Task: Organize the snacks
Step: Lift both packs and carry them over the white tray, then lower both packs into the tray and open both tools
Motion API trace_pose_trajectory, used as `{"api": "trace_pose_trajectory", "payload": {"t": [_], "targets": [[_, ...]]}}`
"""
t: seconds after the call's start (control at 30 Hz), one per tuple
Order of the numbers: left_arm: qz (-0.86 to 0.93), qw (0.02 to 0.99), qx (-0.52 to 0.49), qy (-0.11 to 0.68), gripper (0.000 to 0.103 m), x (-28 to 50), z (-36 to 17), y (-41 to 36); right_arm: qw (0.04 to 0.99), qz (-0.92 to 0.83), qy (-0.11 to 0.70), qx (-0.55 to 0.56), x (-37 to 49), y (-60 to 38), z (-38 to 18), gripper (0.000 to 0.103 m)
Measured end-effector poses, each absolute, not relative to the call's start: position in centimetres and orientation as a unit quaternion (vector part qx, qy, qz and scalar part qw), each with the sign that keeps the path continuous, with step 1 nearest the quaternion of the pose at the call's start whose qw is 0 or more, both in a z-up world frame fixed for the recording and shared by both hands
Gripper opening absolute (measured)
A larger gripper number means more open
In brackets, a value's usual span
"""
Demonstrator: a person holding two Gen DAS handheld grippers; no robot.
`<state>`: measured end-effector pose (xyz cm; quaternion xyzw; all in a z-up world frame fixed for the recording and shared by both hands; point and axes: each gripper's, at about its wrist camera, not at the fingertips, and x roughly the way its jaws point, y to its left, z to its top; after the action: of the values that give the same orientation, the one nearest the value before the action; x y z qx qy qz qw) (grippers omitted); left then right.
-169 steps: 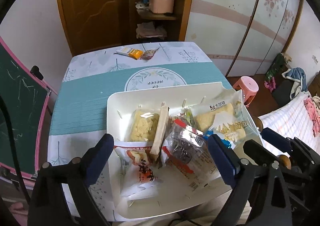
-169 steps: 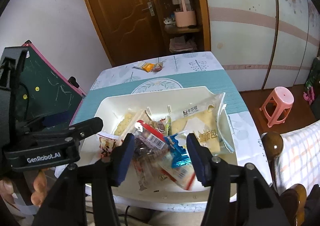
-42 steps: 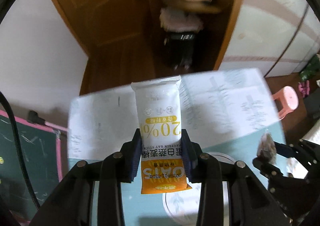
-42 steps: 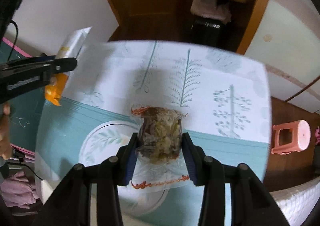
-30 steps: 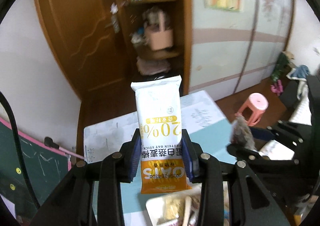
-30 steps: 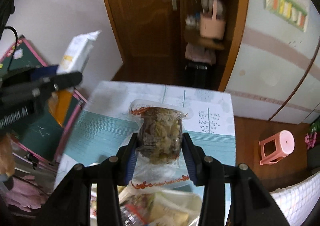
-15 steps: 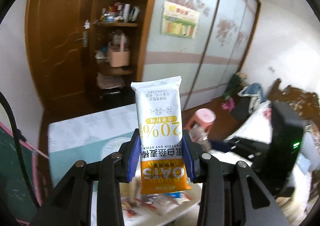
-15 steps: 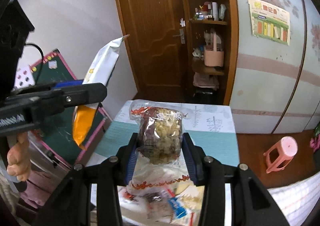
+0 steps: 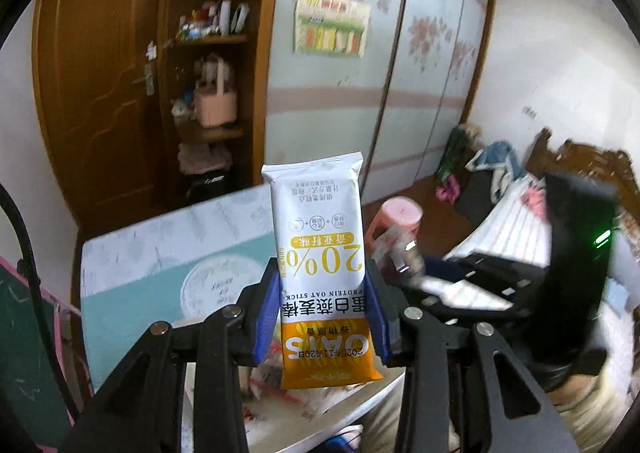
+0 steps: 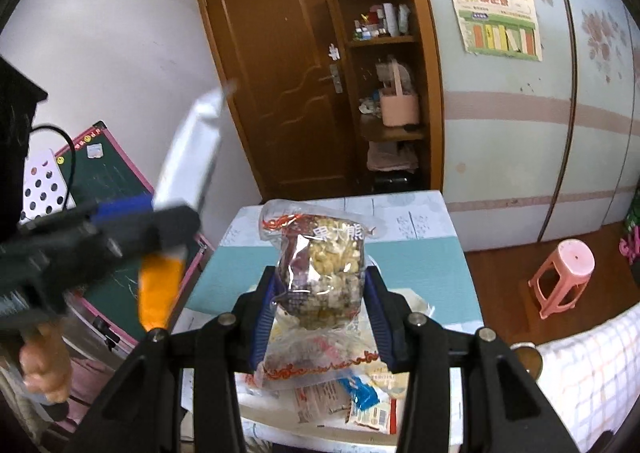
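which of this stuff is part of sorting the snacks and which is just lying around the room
In the job:
- protein oat stick, clamped in the left gripper
- clear nut snack bag, clamped in the right gripper
- white tray of packets

Lying about:
- pink stool
- chalkboard
- pink basket on shelf
- wall poster

Upright oat stick (image 9: 320, 249); clear nut packet (image 10: 320, 269), perhaps.
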<state>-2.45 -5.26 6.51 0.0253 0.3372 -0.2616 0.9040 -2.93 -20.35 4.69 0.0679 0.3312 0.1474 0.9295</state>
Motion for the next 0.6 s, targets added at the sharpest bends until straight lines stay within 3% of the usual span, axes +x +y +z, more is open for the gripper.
{"api": "trace_pose_trajectory", "payload": {"t": [0.13,0.47,0.53,0.6], "targets": [[-0.223,0.91,0.065,0.342,0.038,-2.9,1.4,-5.5,0.924,0.141,0.347,0.082,-3.3,-20.2,1.1,0.043],[-0.178,0.892,0.035,0.414,0.041,-1.0,-8.1,-4.7,0.904,0.121,0.398,0.096,-3.0,-19.1,-5.8,0.044],[-0.164,0.893,0.042,0.417,0.053,-0.7,-9.0,-4.8,0.904,0.102,0.408,0.08,-2.7,-18.7,-6.7,0.045],[-0.129,0.895,0.062,0.422,0.083,-0.2,-10.0,-4.8,0.907,0.081,0.407,0.066,-2.6,-18.7,-7.2,0.048]]}}
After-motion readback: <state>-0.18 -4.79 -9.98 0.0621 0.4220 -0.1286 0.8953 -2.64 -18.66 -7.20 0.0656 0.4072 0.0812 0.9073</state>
